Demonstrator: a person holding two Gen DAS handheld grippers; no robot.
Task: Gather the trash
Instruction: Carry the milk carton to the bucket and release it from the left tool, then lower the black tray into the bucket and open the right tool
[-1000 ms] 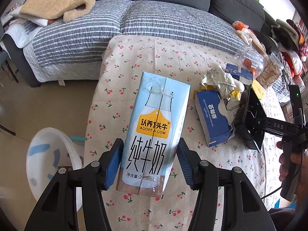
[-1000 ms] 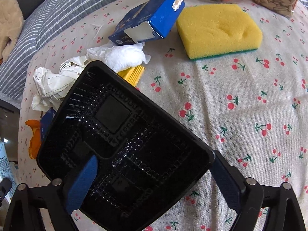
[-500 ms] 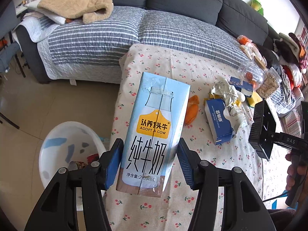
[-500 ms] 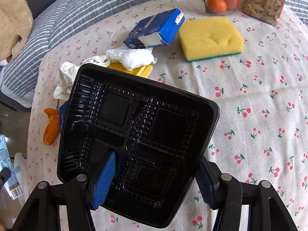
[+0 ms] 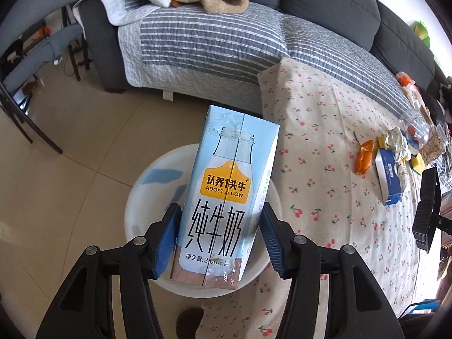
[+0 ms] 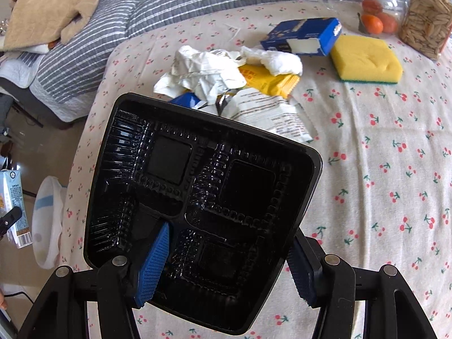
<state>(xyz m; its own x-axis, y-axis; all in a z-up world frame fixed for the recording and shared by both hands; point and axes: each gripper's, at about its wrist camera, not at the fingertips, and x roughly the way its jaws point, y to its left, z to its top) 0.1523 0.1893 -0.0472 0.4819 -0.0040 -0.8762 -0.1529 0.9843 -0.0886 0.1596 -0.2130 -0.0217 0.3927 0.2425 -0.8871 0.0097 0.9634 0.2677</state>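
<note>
Carton [image 5: 226,197] now over bin [image 5: 147,186]; 1 tray [image 6: 197,197] in rt fingers [image 6: 152,265].

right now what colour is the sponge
Yellow with a thin green base; the sponge shows best in the right wrist view.

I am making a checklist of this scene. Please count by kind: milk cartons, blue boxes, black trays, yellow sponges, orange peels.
Milk carton: 1
Blue boxes: 2
Black tray: 1
Yellow sponge: 1
Orange peel: 1
Total: 6
</note>
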